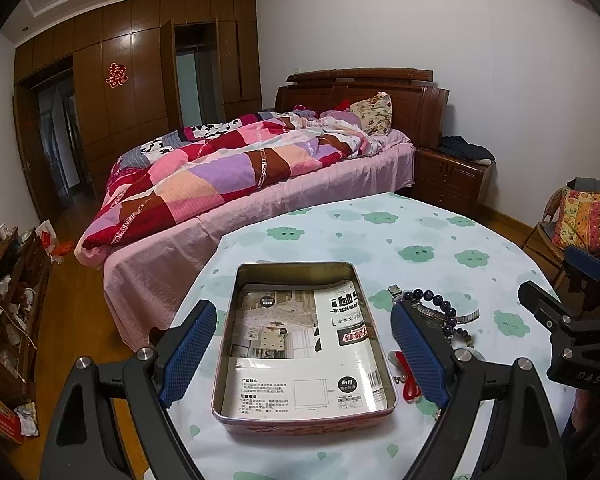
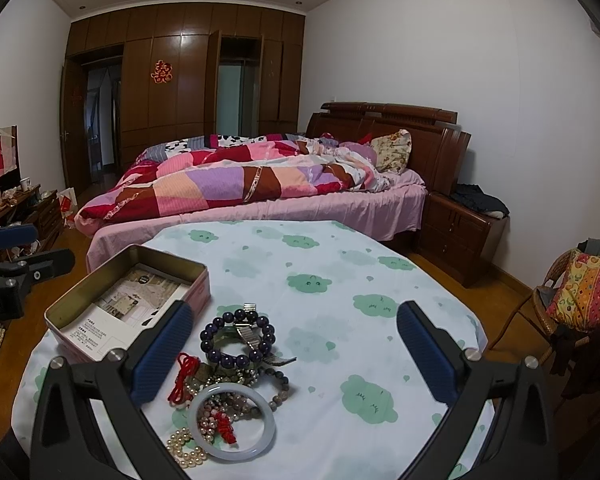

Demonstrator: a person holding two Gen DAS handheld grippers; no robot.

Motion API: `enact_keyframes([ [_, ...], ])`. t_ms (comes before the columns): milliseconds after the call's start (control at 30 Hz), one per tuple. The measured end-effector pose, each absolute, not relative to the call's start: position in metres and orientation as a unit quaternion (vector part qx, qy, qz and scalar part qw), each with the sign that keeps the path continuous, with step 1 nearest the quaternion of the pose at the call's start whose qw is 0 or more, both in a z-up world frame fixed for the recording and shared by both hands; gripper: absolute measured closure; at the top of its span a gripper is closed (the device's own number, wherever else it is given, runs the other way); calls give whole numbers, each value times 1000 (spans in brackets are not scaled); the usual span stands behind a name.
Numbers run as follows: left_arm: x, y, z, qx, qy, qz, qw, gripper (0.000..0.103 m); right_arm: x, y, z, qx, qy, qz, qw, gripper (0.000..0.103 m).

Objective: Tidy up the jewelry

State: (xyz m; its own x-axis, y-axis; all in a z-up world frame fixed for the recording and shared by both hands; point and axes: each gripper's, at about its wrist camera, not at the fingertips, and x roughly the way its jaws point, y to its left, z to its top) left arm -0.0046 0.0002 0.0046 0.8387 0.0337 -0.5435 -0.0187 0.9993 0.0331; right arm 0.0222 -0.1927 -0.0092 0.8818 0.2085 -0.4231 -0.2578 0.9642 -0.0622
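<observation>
Both hand-held grippers, left (image 1: 304, 344) and right (image 2: 296, 352), wide open, empty; tangled jewelry pile (image 2: 224, 384) risks dragging neighbours when lifting toward tin (image 2: 100, 312).

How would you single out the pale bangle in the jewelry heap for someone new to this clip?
On the round table with the cloud-print cloth, right of the open tin, lies a jewelry pile. The pale bangle is at its near edge, beside the pearl strand. It alone is one smooth, solid, milky ring; its neighbours are beaded.
</observation>
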Motion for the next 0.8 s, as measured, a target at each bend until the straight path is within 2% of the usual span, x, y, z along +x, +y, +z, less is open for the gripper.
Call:
enact_keyframes([
  [800,-3,5,4,14,285,17,958,14,22,-191,-19,-58,216,123,967,0],
])
